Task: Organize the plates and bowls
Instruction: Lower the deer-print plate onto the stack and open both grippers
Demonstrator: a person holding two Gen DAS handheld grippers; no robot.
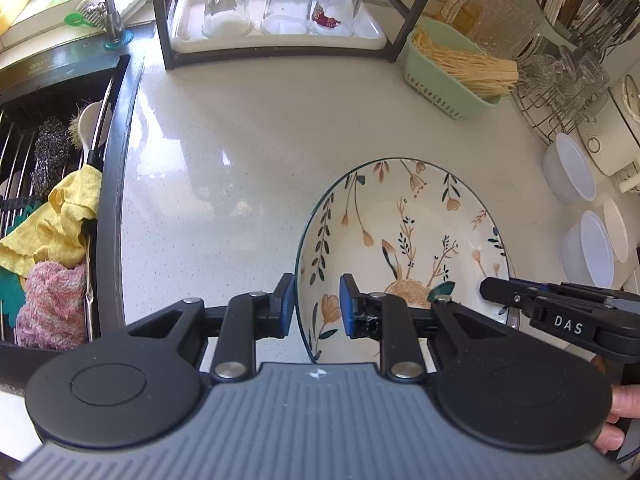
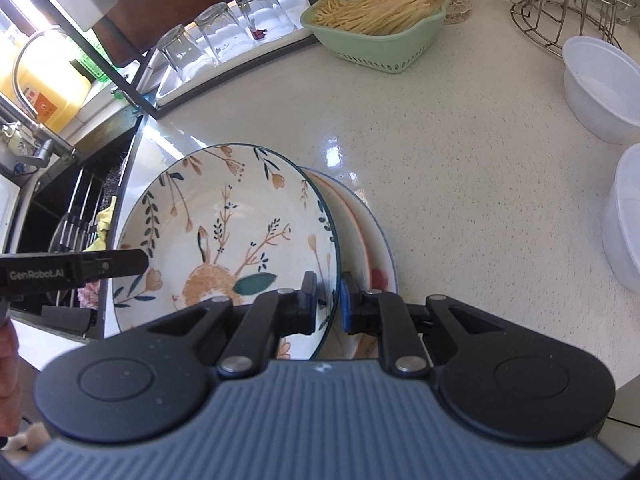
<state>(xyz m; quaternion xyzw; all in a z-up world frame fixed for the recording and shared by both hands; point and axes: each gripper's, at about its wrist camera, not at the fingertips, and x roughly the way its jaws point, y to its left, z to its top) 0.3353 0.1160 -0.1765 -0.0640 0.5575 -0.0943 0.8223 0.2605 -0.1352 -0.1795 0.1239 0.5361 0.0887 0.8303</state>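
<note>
A deep floral plate (image 1: 400, 232) (image 2: 224, 220) rests tilted over a second plate with an orange rim (image 2: 360, 232) on the pale counter. My left gripper (image 1: 317, 308) has the floral plate's left rim between its blue pads, shut on it. My right gripper (image 2: 328, 306) is shut on the opposite rim, one pad inside the plate and one outside. Each wrist view shows the other gripper's black fingers (image 1: 492, 292) (image 2: 120, 262) reaching over the plate's edge. White plastic bowls (image 1: 572, 168) (image 2: 604, 88) stand at the right.
The sink (image 1: 108, 208) with cloths and scourers lies to the left. At the back stands a rack with upturned glasses on a white tray (image 1: 276, 40). Beside it are a green basket of sticks (image 1: 448, 76) and a wire rack of glassware (image 1: 560, 92). A person's fingers (image 1: 616, 412) hold the right gripper.
</note>
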